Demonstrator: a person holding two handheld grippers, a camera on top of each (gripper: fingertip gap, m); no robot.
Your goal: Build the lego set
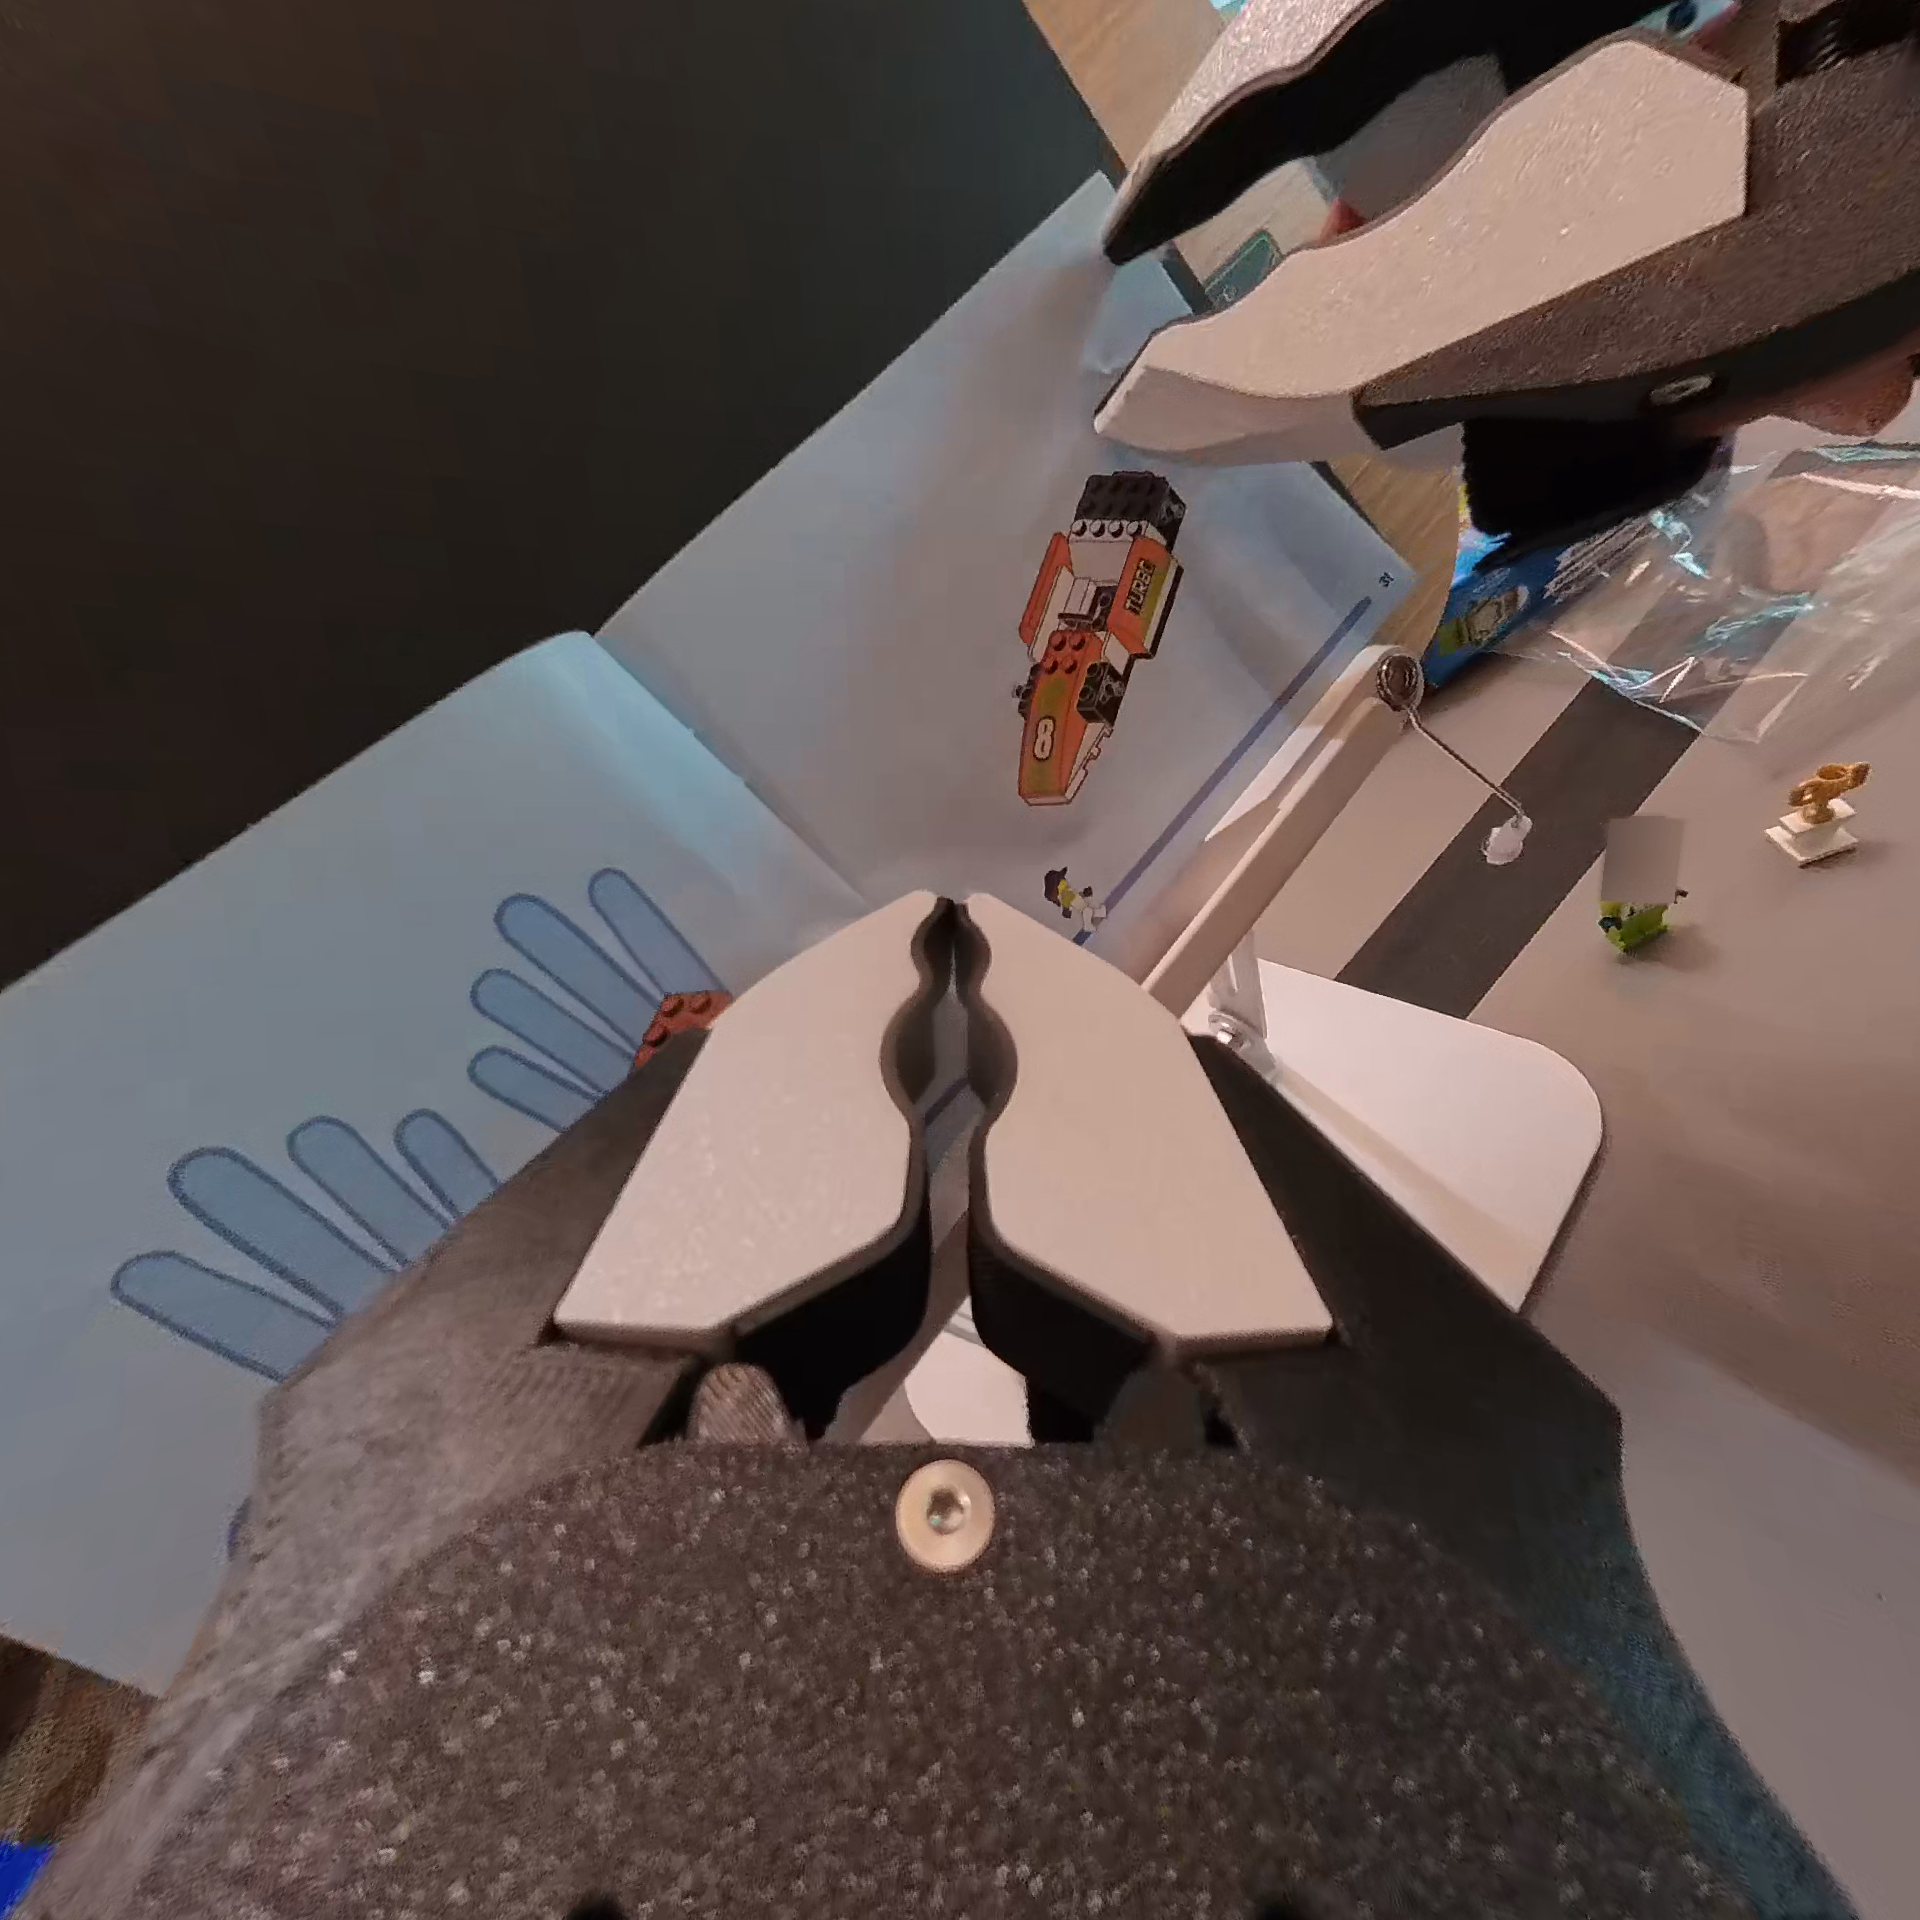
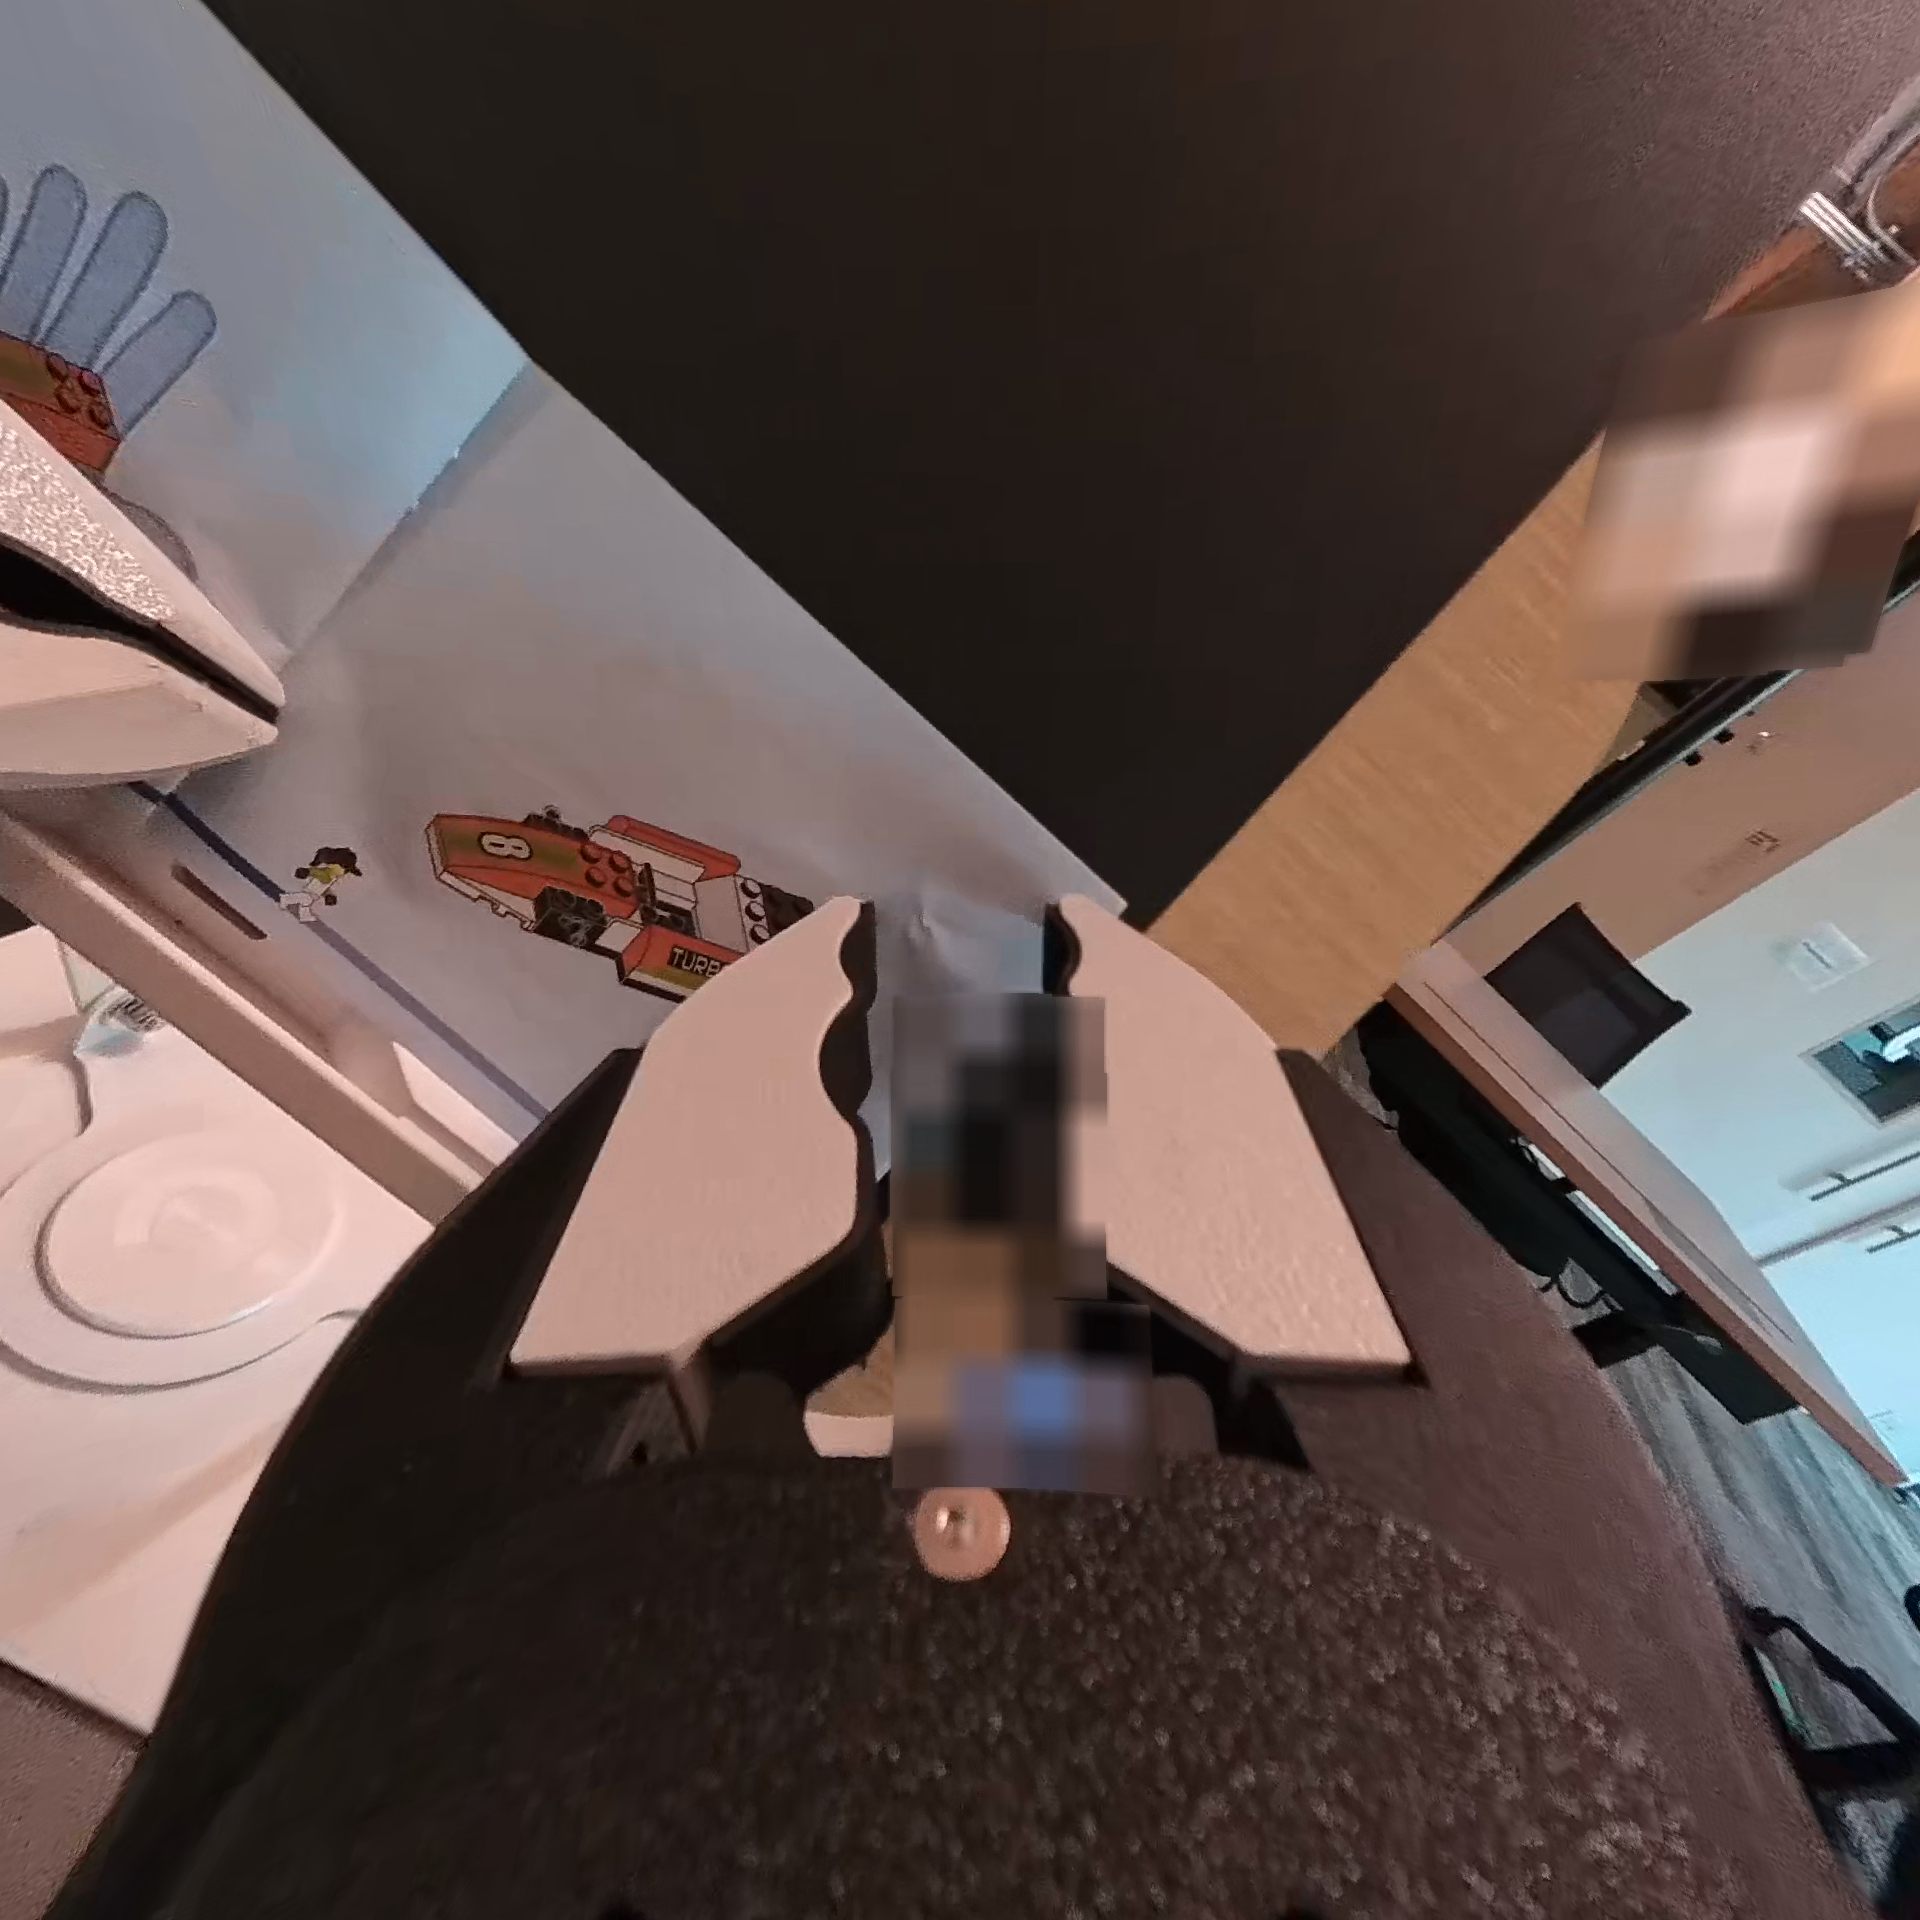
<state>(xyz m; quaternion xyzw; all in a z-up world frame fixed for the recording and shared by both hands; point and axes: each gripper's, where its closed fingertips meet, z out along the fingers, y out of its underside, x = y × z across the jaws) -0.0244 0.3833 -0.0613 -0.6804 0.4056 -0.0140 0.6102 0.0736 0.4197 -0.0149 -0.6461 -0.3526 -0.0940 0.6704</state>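
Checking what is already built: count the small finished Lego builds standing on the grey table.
2: a gold trophy on its white base at the far right, and a lime-green figure just left of it. Others may be hidden behind the grippers.

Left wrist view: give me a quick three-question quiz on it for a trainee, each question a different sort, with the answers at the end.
1. True or false: the left gripper has its fingers closed together, with nothing seen between the tips.
2. What does the open page of the instruction booklet show? A) an orange race car B) a blue helicopter C) a green house
3. Fill in: the small gold trophy stands on a ___ base.

Key: 1 true; 2 A; 3 white.
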